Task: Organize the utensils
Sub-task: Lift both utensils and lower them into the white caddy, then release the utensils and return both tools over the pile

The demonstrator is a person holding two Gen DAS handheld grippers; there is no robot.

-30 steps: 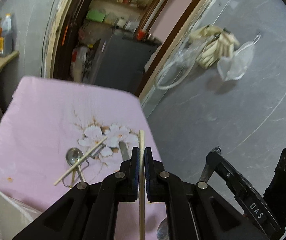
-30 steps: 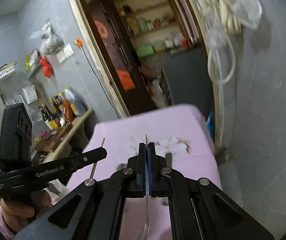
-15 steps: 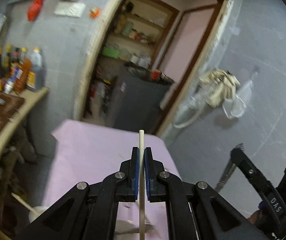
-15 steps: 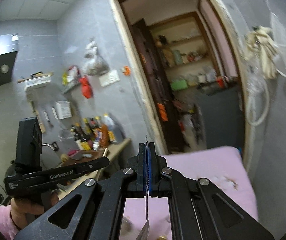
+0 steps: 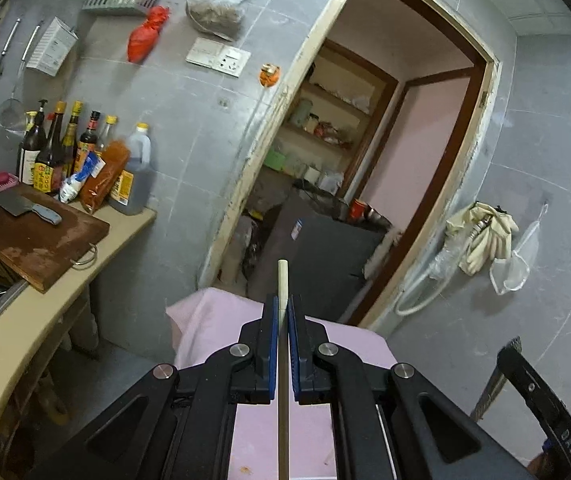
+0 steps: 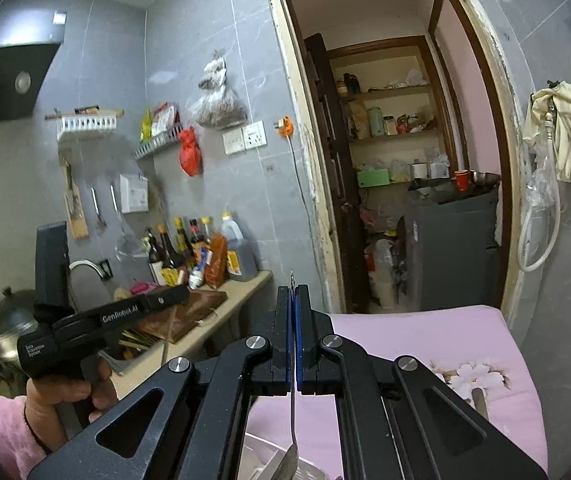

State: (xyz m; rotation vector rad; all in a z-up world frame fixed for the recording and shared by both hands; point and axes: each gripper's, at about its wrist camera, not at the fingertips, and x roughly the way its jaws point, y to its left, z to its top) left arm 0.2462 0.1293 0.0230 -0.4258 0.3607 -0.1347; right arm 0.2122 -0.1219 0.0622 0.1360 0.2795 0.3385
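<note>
Now that we have lifted both claws off the pink cloth-covered table (image 5: pixel 213 312), our left gripper (image 5: pixel 282 312) clamps a pale wooden chopstick (image 5: pixel 282 280); our right gripper (image 6: pixel 295 300) pinches a metal spoon (image 6: pixel 291 456), bowl hanging below, perhaps over a container.

a brown cutting board (image 5: pixel 37 240) lies on the beige tabletop (image 5: pixel 45 304) at the left, a cleaver (image 5: pixel 25 208) flat on it. behind the board, sauce bottles (image 5: pixel 65 148) stand against the grey tiled wall, with an oil jug (image 5: pixel 133 176) beside them. a red bag (image 5: pixel 145 34) and a wall socket (image 5: pixel 218 56) hang higher up. through the doorway, shelves (image 6: pixel 389 120) hold jars. pale gloves (image 6: pixel 557 128), or possibly cloths, hang at the right. a pink flowered cloth (image 6: pixel 445 344) covers the near surface.
</note>
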